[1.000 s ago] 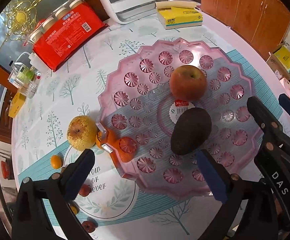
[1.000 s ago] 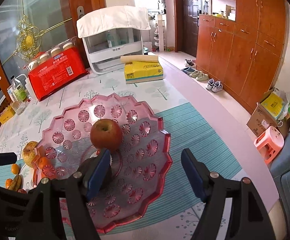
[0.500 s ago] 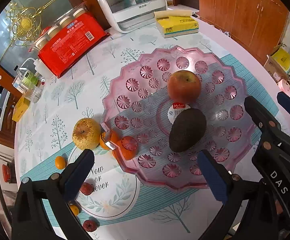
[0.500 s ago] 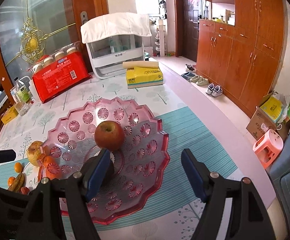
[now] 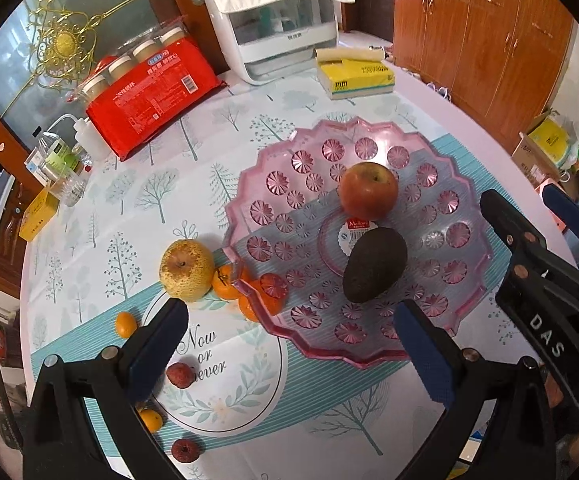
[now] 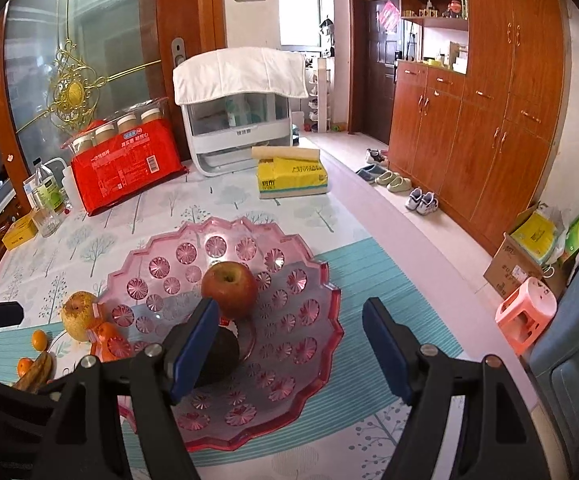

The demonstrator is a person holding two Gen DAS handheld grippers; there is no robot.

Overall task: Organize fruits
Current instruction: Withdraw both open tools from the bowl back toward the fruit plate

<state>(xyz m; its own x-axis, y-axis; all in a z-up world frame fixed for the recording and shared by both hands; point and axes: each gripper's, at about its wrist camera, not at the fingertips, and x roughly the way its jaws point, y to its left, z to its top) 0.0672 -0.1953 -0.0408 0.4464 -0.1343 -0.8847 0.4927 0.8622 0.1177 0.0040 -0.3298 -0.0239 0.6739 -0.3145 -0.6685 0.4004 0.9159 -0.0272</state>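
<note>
A pink scalloped plate (image 5: 441,148) (image 6: 289,408) holds a red apple (image 5: 367,190) (image 6: 229,288) and a dark avocado (image 5: 374,264) (image 6: 219,356). A yellow pear (image 5: 186,269) (image 6: 78,314) and tangerines (image 5: 227,282) lie on the table at the plate's left rim. Small kumquats (image 5: 125,324) and red lychees (image 5: 179,374) lie nearer me. My left gripper (image 5: 289,344) is open and empty, above the table before the plate. My right gripper (image 6: 289,344) is open and empty, above the plate's near right part; it also shows in the left wrist view (image 5: 529,220).
A red multipack of jars (image 5: 149,84), a white covered appliance (image 5: 285,28), a yellow tissue pack (image 5: 355,76), bottles (image 5: 61,164) and a small yellow box (image 5: 37,216) stand along the table's far side. The table's right edge (image 6: 409,232) drops to the floor by wooden cabinets.
Both grippers have pulled back and up from the plate, so more of the table and room shows. The fruit has not moved. Both stay open.
</note>
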